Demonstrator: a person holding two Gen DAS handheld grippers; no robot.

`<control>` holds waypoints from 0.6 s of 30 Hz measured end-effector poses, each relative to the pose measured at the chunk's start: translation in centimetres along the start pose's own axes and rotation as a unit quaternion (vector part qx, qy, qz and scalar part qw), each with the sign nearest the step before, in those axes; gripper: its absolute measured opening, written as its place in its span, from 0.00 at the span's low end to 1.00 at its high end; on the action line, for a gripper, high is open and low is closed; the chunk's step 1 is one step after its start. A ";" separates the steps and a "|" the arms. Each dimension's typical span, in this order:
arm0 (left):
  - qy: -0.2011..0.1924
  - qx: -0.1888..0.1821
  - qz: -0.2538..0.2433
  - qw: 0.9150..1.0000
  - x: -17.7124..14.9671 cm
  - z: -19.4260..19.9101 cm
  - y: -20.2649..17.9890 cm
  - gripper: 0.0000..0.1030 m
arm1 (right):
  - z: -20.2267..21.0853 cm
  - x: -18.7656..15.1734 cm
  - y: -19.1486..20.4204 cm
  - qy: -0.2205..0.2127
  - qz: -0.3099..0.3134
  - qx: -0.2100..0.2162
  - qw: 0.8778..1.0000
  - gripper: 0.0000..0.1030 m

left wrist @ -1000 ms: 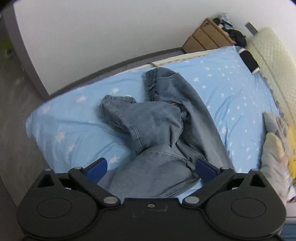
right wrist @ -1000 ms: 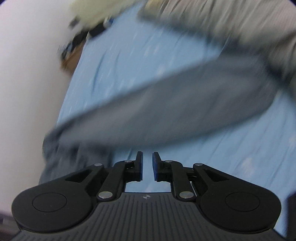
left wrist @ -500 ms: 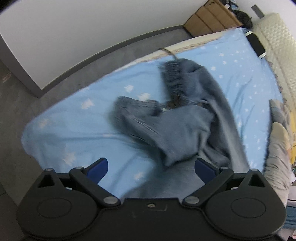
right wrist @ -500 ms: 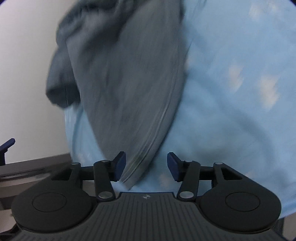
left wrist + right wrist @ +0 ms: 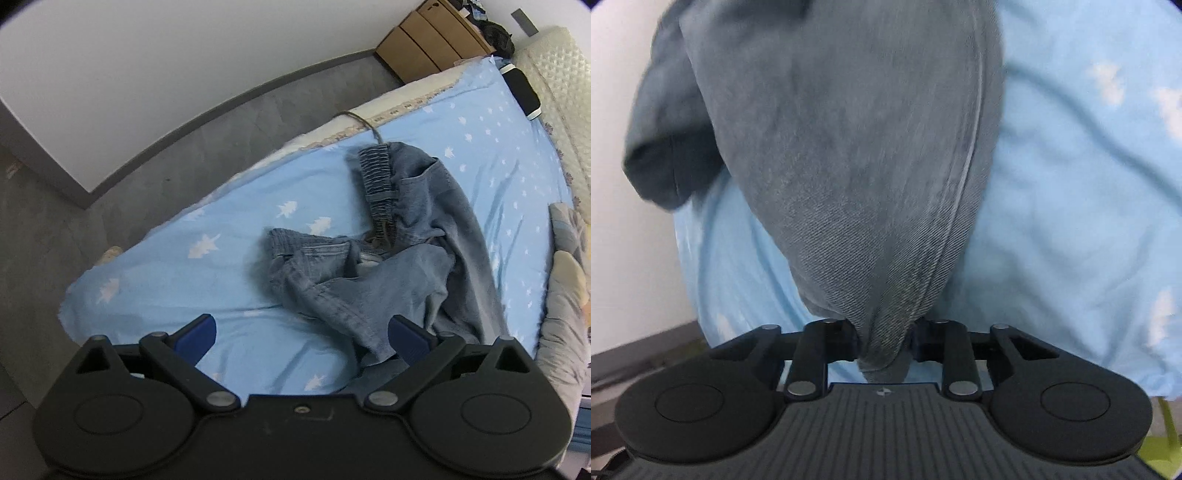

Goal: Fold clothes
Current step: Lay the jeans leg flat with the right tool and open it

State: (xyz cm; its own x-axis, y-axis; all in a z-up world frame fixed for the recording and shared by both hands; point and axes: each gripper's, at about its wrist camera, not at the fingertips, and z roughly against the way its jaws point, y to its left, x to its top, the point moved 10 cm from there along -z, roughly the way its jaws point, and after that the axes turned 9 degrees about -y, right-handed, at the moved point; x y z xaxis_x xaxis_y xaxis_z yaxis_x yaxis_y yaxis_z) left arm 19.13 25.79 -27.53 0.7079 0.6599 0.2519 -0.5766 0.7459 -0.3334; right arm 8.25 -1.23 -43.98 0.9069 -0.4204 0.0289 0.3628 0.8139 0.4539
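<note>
A pair of blue denim jeans [image 5: 406, 254] lies crumpled on the light blue star-print bed sheet [image 5: 229, 258], its elastic waistband [image 5: 378, 181] toward the far edge. My left gripper [image 5: 301, 332] is open and empty, held above the sheet near the jeans' lower end. In the right wrist view my right gripper [image 5: 884, 341] is shut on a bunched end of the jeans [image 5: 849, 166], and the fabric stretches away from it over the sheet [image 5: 1071, 221].
A grey floor [image 5: 44, 236] and white wall lie beyond the bed's far edge. A wooden cabinet [image 5: 432, 37] stands at the far right corner. A cream headboard [image 5: 554, 81], a dark device [image 5: 522, 90] and a grey blanket [image 5: 565, 295] line the right side.
My right gripper opened, moved onto the end of the jeans and closed on it. My left gripper rose and pulled back from the jeans, staying open.
</note>
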 end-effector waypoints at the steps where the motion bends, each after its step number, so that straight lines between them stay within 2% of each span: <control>1: 0.001 -0.004 0.002 1.000 0.0 -0.3 -0.4 0.97 | 1.5 0.9 0.1 -0.016 0.009 0.003 1.000 0.18; 5: 0.009 -0.025 0.008 1.000 -0.3 -0.9 -2.3 0.97 | 8.4 4.6 -0.5 -0.060 0.039 0.008 0.997 0.16; 8: 0.014 -0.041 0.007 0.999 -0.7 -1.2 -4.1 0.97 | 13.6 7.3 -2.8 -0.090 0.050 -0.018 0.995 0.16; 13: 0.009 -0.054 -0.004 0.999 -1.3 -1.1 -6.7 0.97 | 20.6 10.9 -9.0 -0.145 0.046 -0.074 0.986 0.16; 18: -0.009 -0.047 -0.008 0.999 -2.6 -0.5 -8.6 0.97 | 27.2 16.9 -16.8 -0.207 0.017 -0.119 0.971 0.15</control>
State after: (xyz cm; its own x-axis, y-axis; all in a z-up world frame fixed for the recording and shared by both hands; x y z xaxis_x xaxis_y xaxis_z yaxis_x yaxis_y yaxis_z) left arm 22.44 17.55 -25.75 0.7086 0.6506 0.2730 -0.5244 0.7445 -0.4131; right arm 11.60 -32.91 -26.95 0.7732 -0.4771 0.4178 0.4188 0.8788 0.2286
